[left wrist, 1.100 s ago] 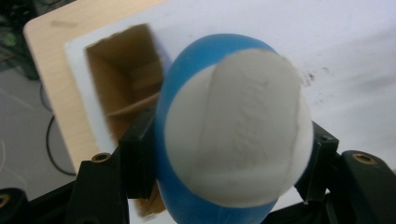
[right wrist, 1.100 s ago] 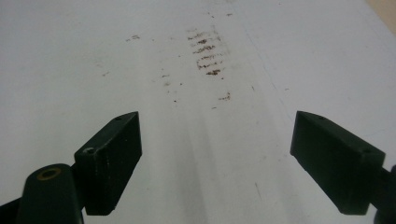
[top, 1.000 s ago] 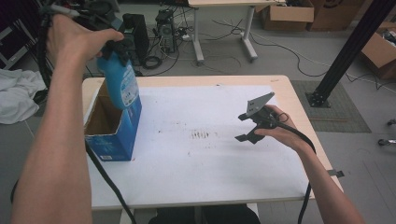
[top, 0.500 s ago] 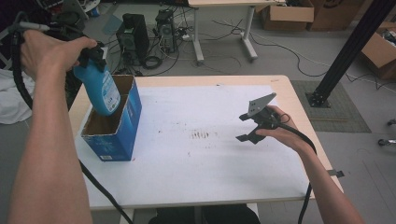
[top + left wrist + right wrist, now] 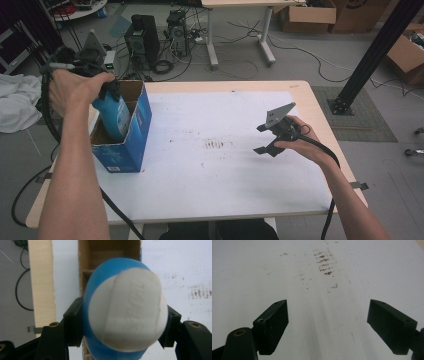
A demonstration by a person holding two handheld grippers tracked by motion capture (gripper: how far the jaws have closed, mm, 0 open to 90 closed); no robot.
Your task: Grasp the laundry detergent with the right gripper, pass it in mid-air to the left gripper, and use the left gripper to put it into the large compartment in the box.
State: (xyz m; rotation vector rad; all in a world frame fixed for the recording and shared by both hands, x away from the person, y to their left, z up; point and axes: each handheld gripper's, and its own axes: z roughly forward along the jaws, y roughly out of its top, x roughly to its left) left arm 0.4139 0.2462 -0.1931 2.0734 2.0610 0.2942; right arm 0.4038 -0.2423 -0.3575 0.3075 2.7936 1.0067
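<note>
The left tool (image 5: 102,90) pinches the blue bottle (image 5: 114,114), lower end inside the blue carton (image 5: 131,145). The right tool (image 5: 267,138) is spread above the bench (image 5: 210,180), holding nothing.

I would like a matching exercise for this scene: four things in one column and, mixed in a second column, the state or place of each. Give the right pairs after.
Things:
1. blue bottle
2. blue box
3. left gripper
4. right gripper

States or places:
A. jaws open over the white table cover
B. stands open-topped at the table's left edge
C. partly inside the box, white cap up
D. jaws closed on the bottle

Pairs: 1-C, 2-B, 3-D, 4-A
</note>
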